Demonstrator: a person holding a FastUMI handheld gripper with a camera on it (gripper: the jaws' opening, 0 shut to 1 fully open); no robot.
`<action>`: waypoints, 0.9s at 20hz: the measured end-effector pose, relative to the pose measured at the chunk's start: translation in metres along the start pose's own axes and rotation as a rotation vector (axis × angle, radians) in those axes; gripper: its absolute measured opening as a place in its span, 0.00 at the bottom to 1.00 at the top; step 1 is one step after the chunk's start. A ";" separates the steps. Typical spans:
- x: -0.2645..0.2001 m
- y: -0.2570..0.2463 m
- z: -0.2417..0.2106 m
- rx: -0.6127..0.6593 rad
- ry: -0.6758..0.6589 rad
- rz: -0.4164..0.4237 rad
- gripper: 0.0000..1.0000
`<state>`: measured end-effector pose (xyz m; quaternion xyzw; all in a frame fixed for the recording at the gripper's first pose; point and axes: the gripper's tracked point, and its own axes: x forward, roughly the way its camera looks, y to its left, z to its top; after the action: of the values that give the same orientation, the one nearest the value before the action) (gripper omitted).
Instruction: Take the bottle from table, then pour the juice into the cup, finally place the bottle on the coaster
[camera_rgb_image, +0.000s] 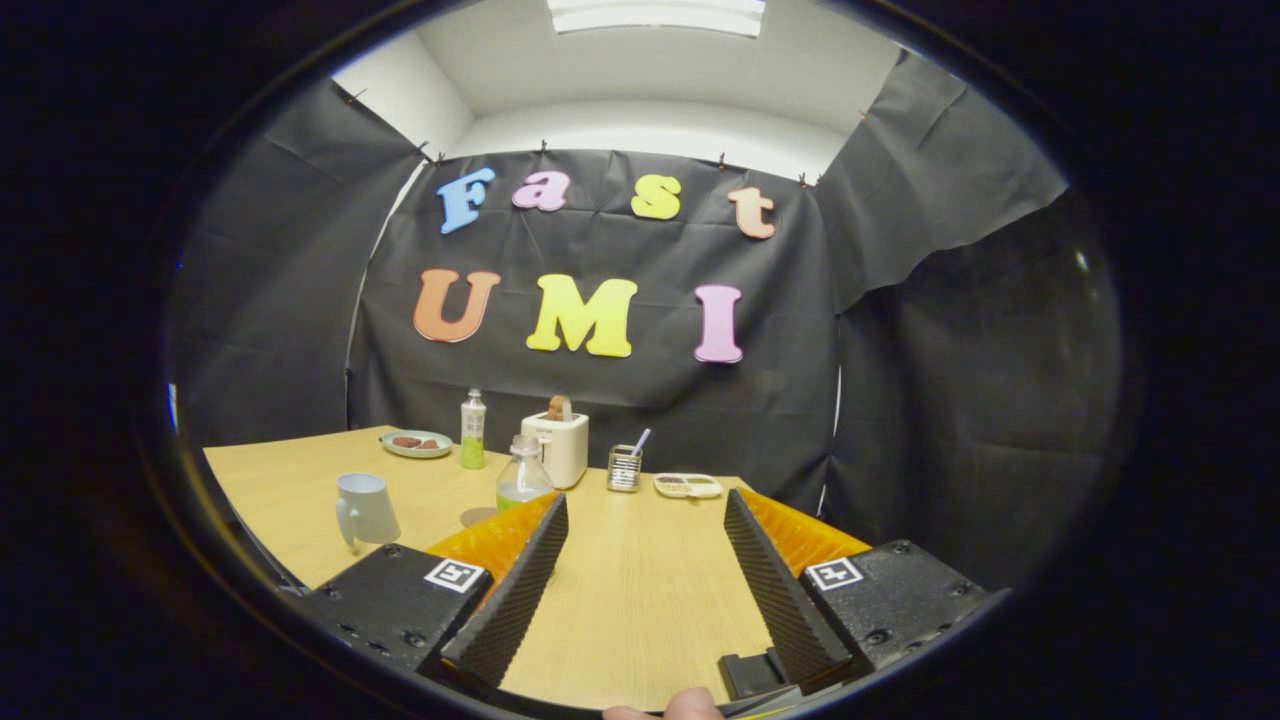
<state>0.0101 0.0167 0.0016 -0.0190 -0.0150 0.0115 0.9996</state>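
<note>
**A:** Where's the bottle (522, 472) sitting relative to the gripper (645, 505)?

**B:** I'm seeing it ahead and off to the left, just beyond the left fingertip (553, 512), not between the fingers. It's standing upright on the table (640, 590), long axis vertical, green juice low in the body, cap on as far as I can tell.

**A:** Jaws?

**B:** They're standing wide apart, nothing between them but bare tabletop. I'm not gripping anything.

**A:** So centreline is off.

**B:** Yes. I'm judging the next move needs a shift left plus forward so the bottle's body ends up between the pads, fingers either side of the upright axis.

**A:** Anything in the way?

**B:** The cup (366, 509) is standing further left, well apart from the bottle. A toaster (558, 447) is sitting close behind the bottle, and a second, taller bottle (472, 430) is standing further back by a plate (416, 444). I'm wary of overshooting into the toaster.

**A:** Coaster?

**B:** Can't pick it out for certain.
</note>
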 end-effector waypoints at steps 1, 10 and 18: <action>0.000 0.000 0.000 0.001 0.002 -0.001 1.00; 0.010 0.012 -0.003 -0.011 0.020 0.020 1.00; 0.046 0.046 -0.019 0.020 0.080 0.100 1.00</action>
<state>0.0560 0.0627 -0.0178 -0.0100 0.0259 0.0608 0.9978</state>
